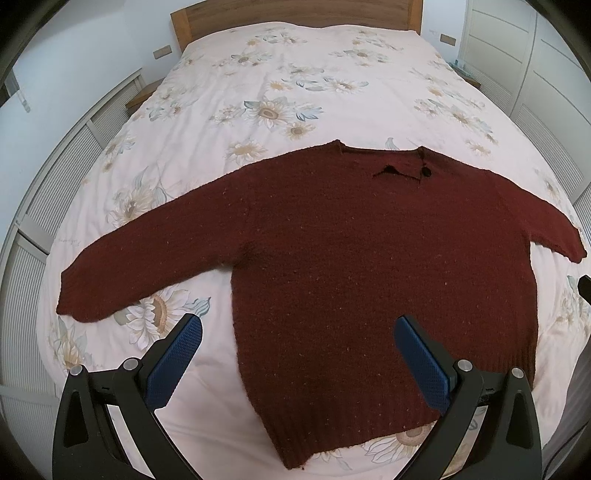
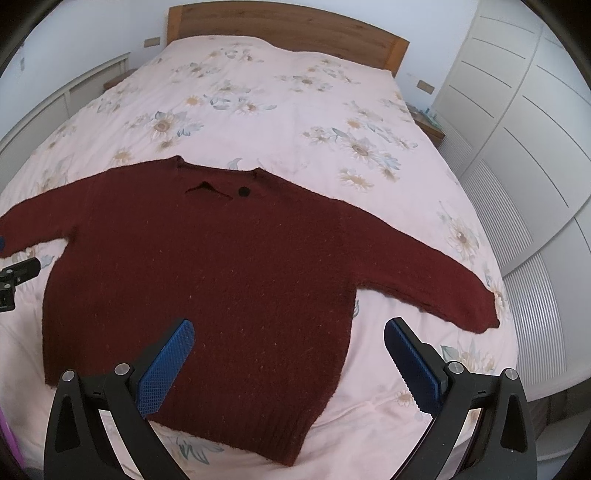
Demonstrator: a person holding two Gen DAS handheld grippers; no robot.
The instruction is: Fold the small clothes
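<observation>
Lying flat across the near end of the bed [image 1: 229,74], the dark red sweater [image 1: 332,240] is spread face up with both sleeves stretched out to the sides and the hem toward the cameras. Not everything is easy to read though: the left wrist view has the far sleeve running right to the dark fisheye border, and the right wrist view cuts off the cuff of the opposite sleeve at the frame's left edge. There's a small dark round spot [image 2: 243,191] by the neckline, could be a button, too blurry to call. A slit-like opening sits beside it.

The left gripper [image 1: 297,332] has its jaws spread wide, holding nothing, with one blue pad over the bedspread and the other over the sweater's lower body. The right gripper [image 2: 288,334] is just as wide apart and empty, hovering over the hem corner on its side. I can't tell whether either one touches the fabric.

Around it: floral pink bedspread [image 2: 295,122], wooden headboard [image 2: 288,26], white wardrobe doors [image 2: 524,122] along one side, and a small bedside table [image 2: 430,123] with stuff on it I can't make out. A bit of the other gripper pokes in at each frame's edge.
</observation>
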